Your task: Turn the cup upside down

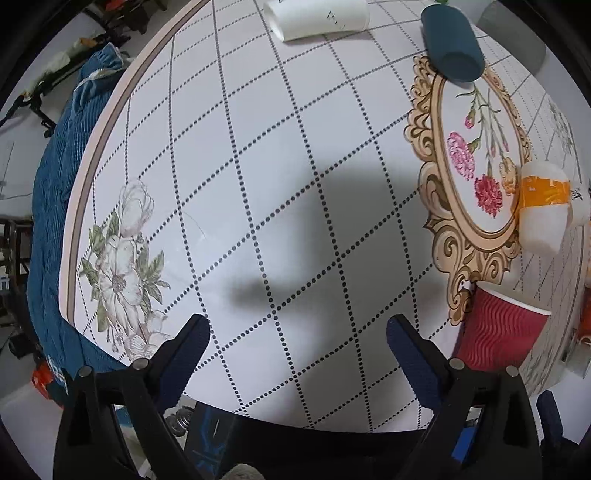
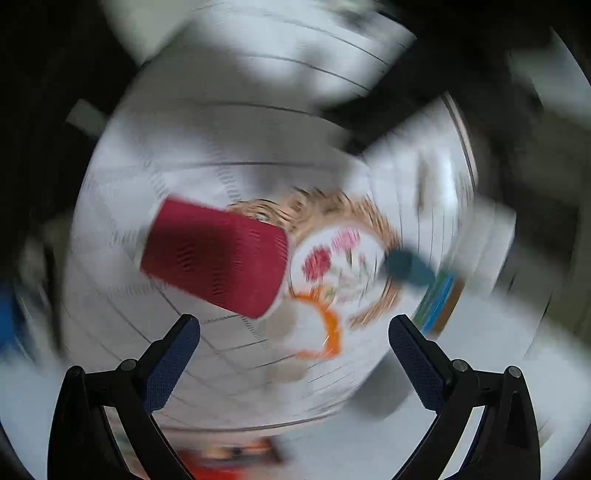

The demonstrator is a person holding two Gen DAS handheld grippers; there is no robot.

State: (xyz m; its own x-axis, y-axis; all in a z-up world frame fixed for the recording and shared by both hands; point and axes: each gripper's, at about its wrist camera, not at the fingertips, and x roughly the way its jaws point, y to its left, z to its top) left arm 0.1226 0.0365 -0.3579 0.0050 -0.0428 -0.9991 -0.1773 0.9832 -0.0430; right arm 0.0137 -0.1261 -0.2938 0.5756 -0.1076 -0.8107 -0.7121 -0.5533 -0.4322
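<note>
A red ribbed paper cup (image 1: 498, 328) stands on the table at the lower right of the left wrist view, with its white rim toward the upper right. It also shows, blurred, in the right wrist view (image 2: 218, 258), ahead of the fingers and apart from them. My left gripper (image 1: 297, 354) is open and empty above the table's near edge, left of the red cup. My right gripper (image 2: 293, 350) is open and empty; its view is smeared by motion.
The round table (image 1: 258, 166) has a checked floral cloth. A white cup with an orange band (image 1: 543, 206) lies on its side at the right. A teal cup (image 1: 452, 42) and a white paper cup (image 1: 317, 16) lie at the far side. A blue quilted seat (image 1: 55, 221) is at left.
</note>
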